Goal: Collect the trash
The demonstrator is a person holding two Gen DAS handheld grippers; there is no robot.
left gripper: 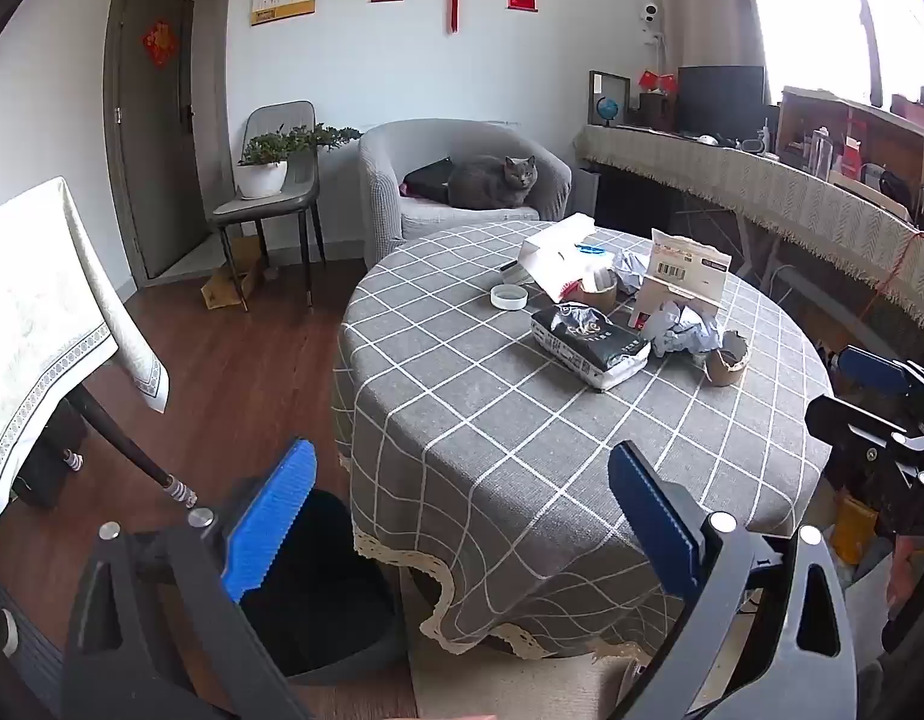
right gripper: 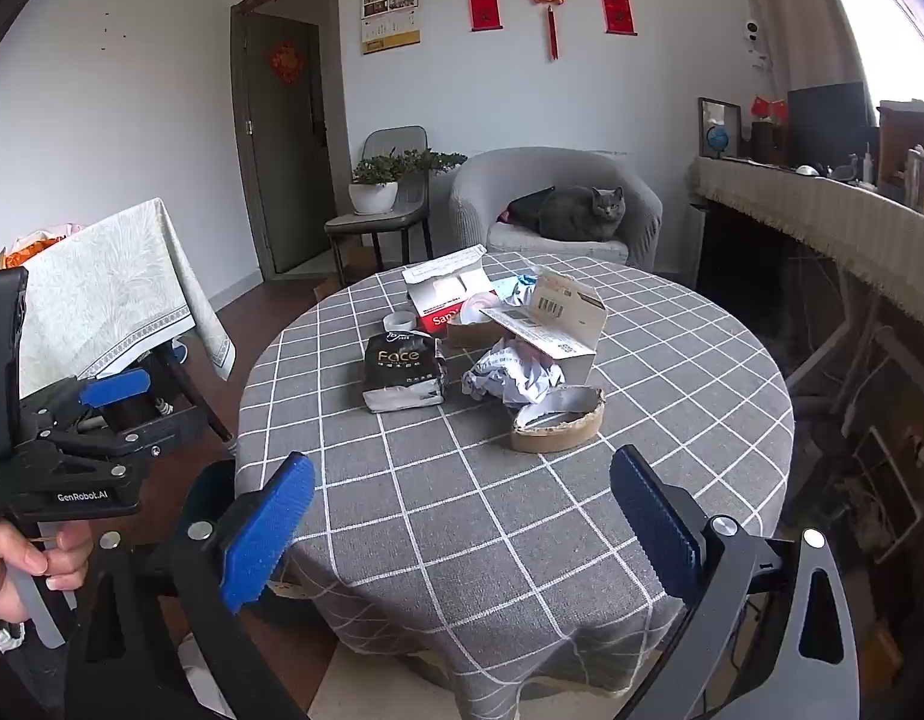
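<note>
**Op A:** I've got the left tool (left gripper: 462, 516) wide apart with nothing between its blue pads (left gripper: 270, 519). It hangs off the near edge of the round desk (left gripper: 522, 432), tilted down over the checked cloth. Below it, by the desk's foot, sits a dark bin (left gripper: 318, 588).

**Op B:** Same on my side. The right tool (right gripper: 462, 525) stands apart and empty, over the desk's near edge. I can see your tool at my far left, with a hand (right gripper: 24, 564) on its grip.

**Op A:** And yours shows at my right edge. Where's the trash from your view?

**Op B:** All on the far half of the desk, well clear of both tools. Nearest me is a flat cardboard ring (right gripper: 558, 420), torn at its rim. Touching it from behind is crumpled paper (right gripper: 513, 375), and a white box (right gripper: 558, 321) with a barcode flap leans over that. To the left lies a dark pack (right gripper: 405, 372) printed "Face".

**Op A:** I see that pack (left gripper: 591, 348) lying slantwise near the middle. Beyond it there's a small tape roll (left gripper: 509, 296) and an open white carton (left gripper: 561, 255). I can't make out what is tucked behind the carton.

**Op B:** Me neither. A grey cat (right gripper: 582, 213) sits in the armchair (right gripper: 558, 204) past the desk, facing us.

**Op A:** A potted plant (left gripper: 270, 159) stands on the chair beside it.
</note>
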